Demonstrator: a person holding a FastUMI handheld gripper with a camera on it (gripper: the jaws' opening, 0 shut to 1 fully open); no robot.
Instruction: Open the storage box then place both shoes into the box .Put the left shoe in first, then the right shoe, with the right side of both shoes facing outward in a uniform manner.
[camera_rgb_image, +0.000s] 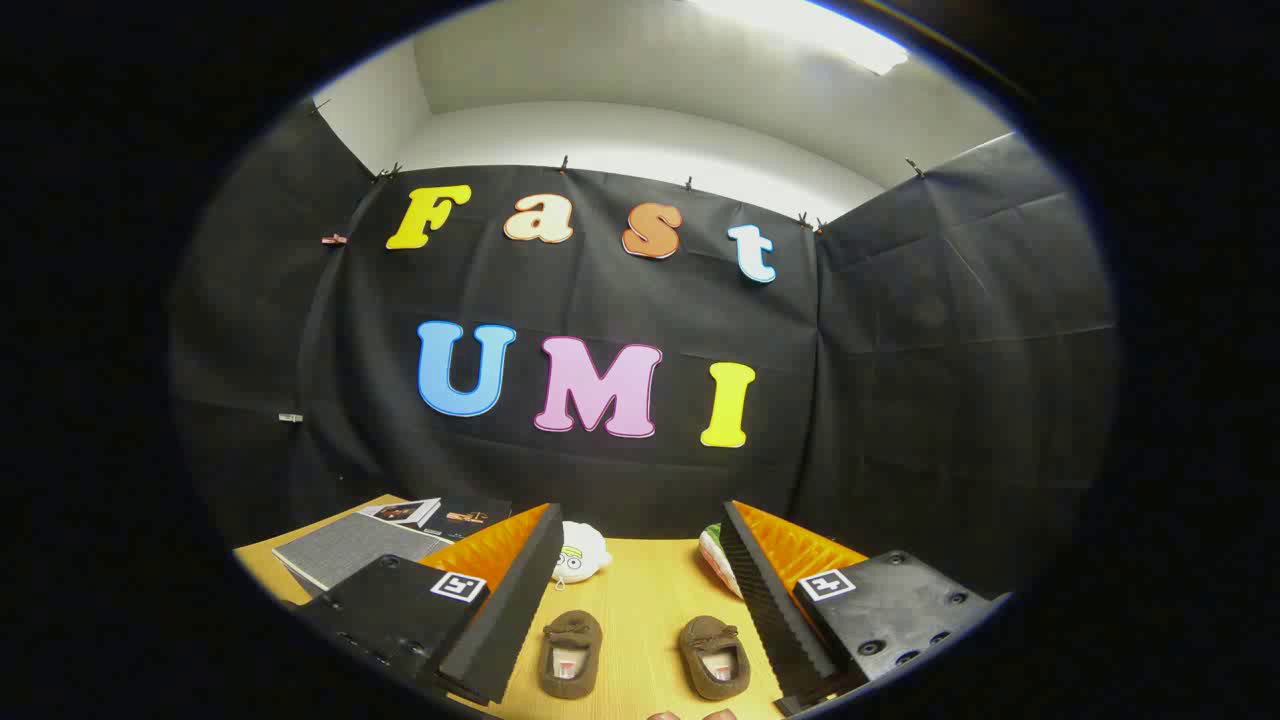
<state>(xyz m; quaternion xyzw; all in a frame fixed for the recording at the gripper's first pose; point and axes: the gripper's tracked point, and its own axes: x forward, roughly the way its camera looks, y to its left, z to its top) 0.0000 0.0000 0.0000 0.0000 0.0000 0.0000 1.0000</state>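
Black cloth walls close off the booth on three sides, with a pale ceiling and a bright lamp above, and below them lies the wooden table (640, 600) I am working over. I hold the tongs (640, 640) high and level, fingers spread wide with nothing between them, so that both shoes sit in plain sight in the gap. The left brown shoe (571, 652) lies close to the left finger, the right brown shoe (716, 655) close to the right one, their openings turned toward me, the pair well apart from each other. That layout suits the order asked for: each shoe can be taken singly.

Off beyond the left finger rests a flat grey box (345, 550), lid down as far as I can judge; I take it for the storage box, and it must be opened first. Some booklets (440, 514) lie just behind it. Farther along the table, past the shoes, a white plush toy (580, 552) sits near the left finger and a white, green and red thing (716, 556) peeks out beside the right finger; I cannot tell what it is. Neither belongs to the job.
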